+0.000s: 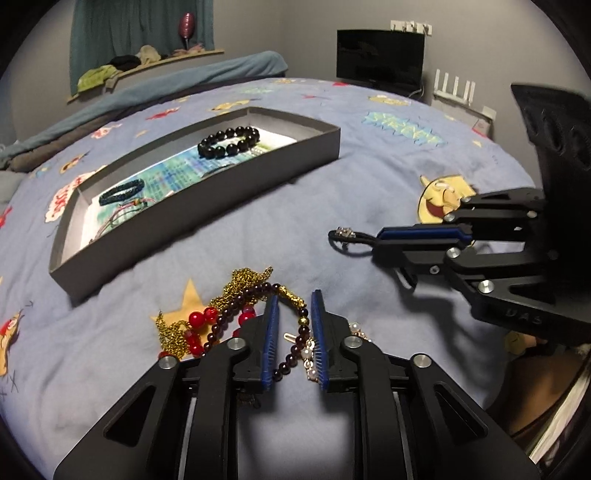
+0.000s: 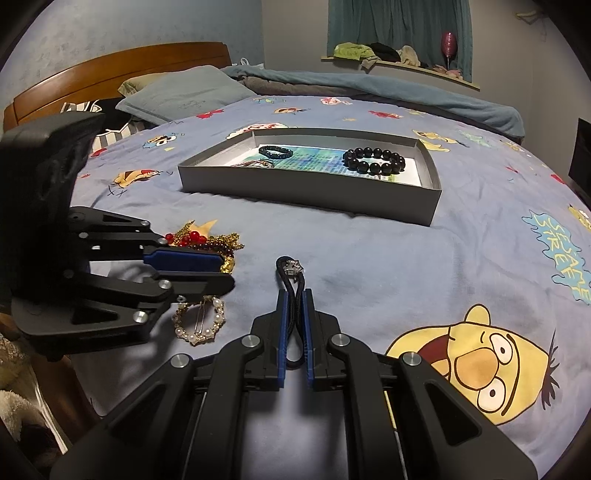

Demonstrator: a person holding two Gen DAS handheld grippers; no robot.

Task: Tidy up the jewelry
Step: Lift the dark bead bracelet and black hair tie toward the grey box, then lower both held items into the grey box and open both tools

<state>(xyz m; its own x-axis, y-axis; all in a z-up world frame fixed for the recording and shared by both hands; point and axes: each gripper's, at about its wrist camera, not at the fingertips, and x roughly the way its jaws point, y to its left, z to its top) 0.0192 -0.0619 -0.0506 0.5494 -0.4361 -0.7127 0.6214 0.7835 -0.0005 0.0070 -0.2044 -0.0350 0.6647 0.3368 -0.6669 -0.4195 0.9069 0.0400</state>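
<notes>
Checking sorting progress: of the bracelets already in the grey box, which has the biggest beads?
The black bead bracelet at the grey box's right end in the right wrist view; the dark blue braided bracelet is thin.

Blue cartoon bed sheet (image 2: 388, 251). Gray pillow (image 2: 181, 92) by brown headboard (image 2: 110, 70). Green curtain (image 2: 399, 26) over shelf (image 2: 424, 70) with clothes. Black screen (image 1: 380, 59) by wall.

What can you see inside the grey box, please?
Inside the grey box: a black bead bracelet, a dark braided bracelet and thin cords on printed paper. Its near wall hides the front strip.
</notes>
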